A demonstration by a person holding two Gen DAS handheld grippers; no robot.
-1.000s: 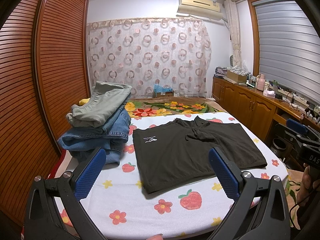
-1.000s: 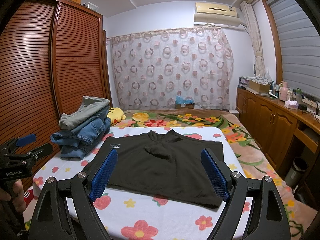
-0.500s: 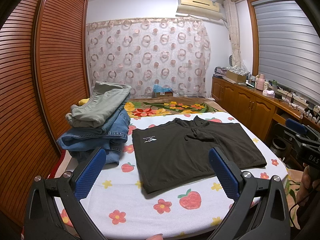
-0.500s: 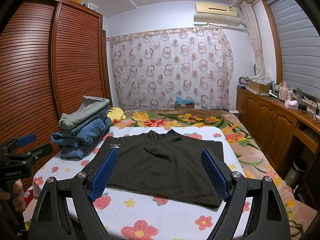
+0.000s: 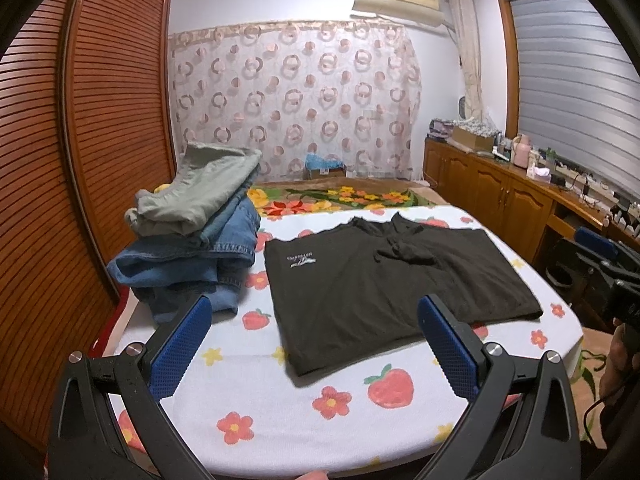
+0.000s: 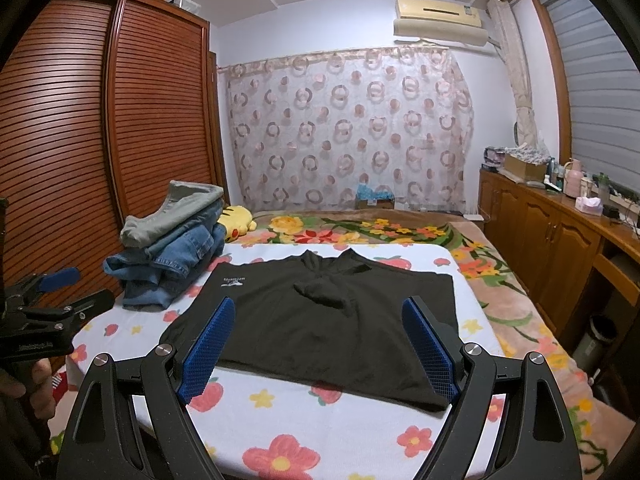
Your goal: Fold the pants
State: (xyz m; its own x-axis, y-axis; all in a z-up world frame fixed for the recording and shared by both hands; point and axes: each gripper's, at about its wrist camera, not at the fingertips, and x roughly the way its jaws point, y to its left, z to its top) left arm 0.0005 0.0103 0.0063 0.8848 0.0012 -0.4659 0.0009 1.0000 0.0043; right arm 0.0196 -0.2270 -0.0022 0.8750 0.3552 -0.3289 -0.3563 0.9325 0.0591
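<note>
Left gripper (image 5: 314, 316): you hold it above the near edge of the bed, jaws spread wide, nothing between the blue pads (image 5: 180, 344). In the right wrist view it shows at the far left edge, gripped by your hand (image 6: 24, 396).

Right gripper (image 6: 318, 320): you hold it over the near edge too, jaws wide apart and empty, blue pads (image 6: 208, 346) framing the dark garment. In the left wrist view only its body shows at the far right, so its jaws cannot be read there.

Dark pants (image 5: 396, 280): these look like shorts, dark olive-black, lying flat on the sheet in front of both grippers, not touched by either. A small white logo (image 5: 301, 261) sits near the far left corner. Some fabric is bunched in a ridge (image 6: 324, 296) near the middle, and the far edge shows a notch.

Sheet (image 5: 280, 412): white with strawberries and flowers, covering the near part of the bed under the pants.

Stack of folded pants (image 5: 192, 232): to the left of the dark pants, close beside them; blue jeans (image 6: 172, 264) below, a grey-green pair (image 5: 200, 190) on top.

Yellow plush toy (image 6: 236, 222): just behind the stack.

Floral blanket (image 6: 360, 230): beyond the sheet, toward the curtain.

Curtain (image 6: 348, 132): sheer, ring pattern, on the far wall.

Wardrobe (image 6: 100, 120): slatted wooden doors along the left.

Cabinets (image 6: 560, 240): wooden, along the right, top cluttered with small items.

Air conditioner (image 6: 440, 20): high on the far wall.
</note>
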